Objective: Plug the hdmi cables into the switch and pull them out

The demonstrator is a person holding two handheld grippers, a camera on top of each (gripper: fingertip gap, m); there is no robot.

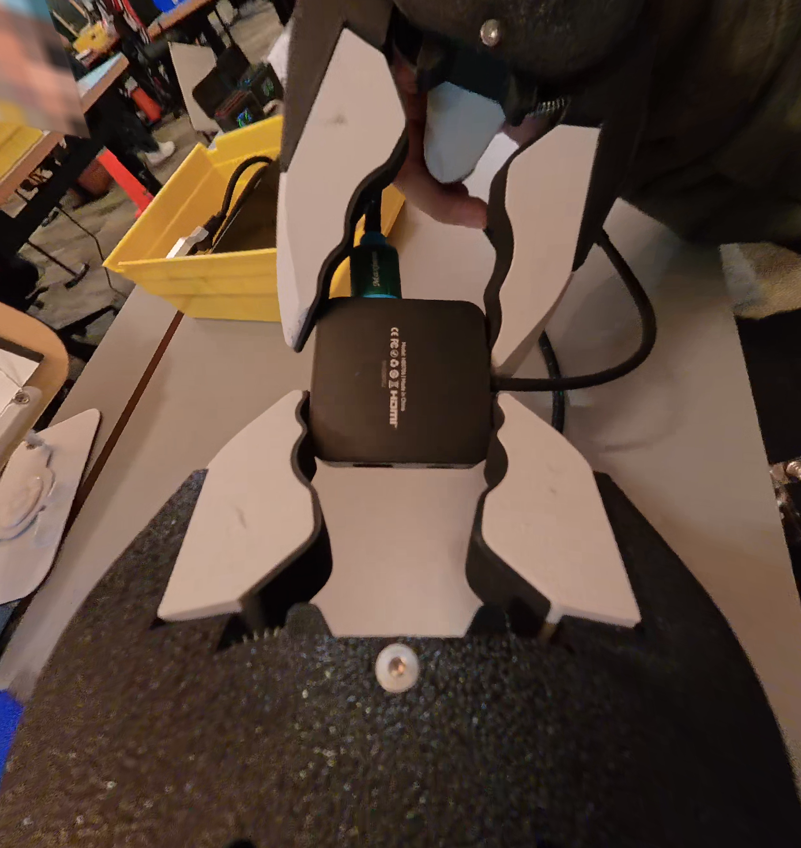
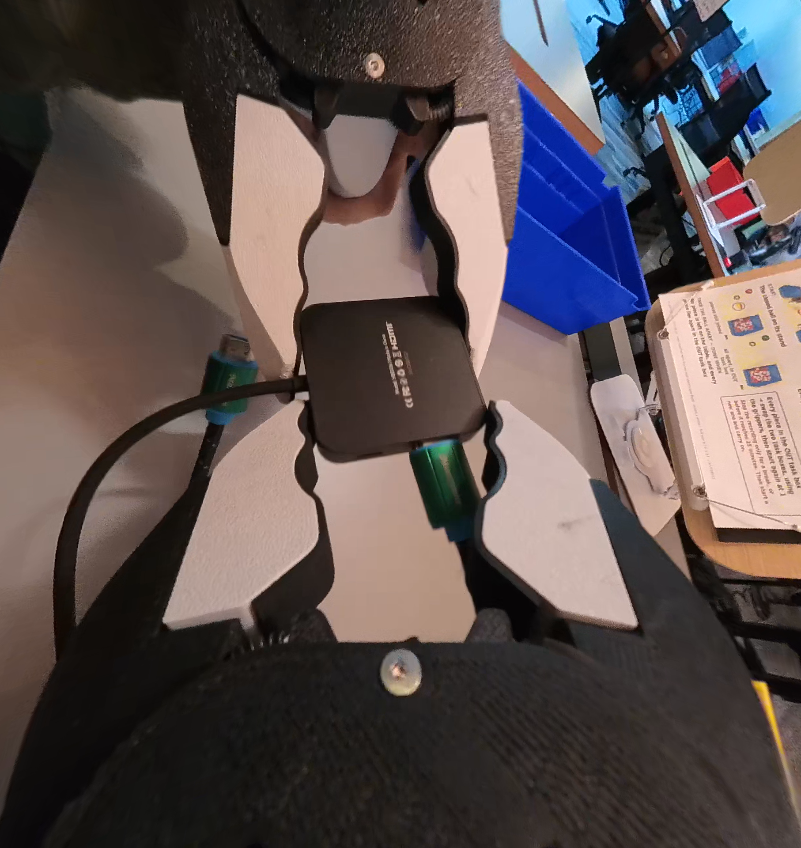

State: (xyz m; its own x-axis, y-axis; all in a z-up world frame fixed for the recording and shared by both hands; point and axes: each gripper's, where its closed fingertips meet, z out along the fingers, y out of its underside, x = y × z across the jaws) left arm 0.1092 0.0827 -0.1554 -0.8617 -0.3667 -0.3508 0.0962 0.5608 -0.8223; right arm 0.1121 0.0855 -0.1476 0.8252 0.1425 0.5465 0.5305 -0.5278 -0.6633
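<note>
Bracing the black switch (image 1: 398,385) on the bench (image 1: 233,367), the left tongs (image 1: 398,413) are clamped on its sides; beyond it, the right tongs (image 2: 398,440) stand apart around the green plug (image 2: 440,482).

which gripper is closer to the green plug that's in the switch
Right. The right gripper straddles the green plug; the left gripper clamps the switch from its opposite side.

Both grippers' jaws crowd the switch (image 1: 398,383) (cables (image 1: 619,348) flank it).
</note>
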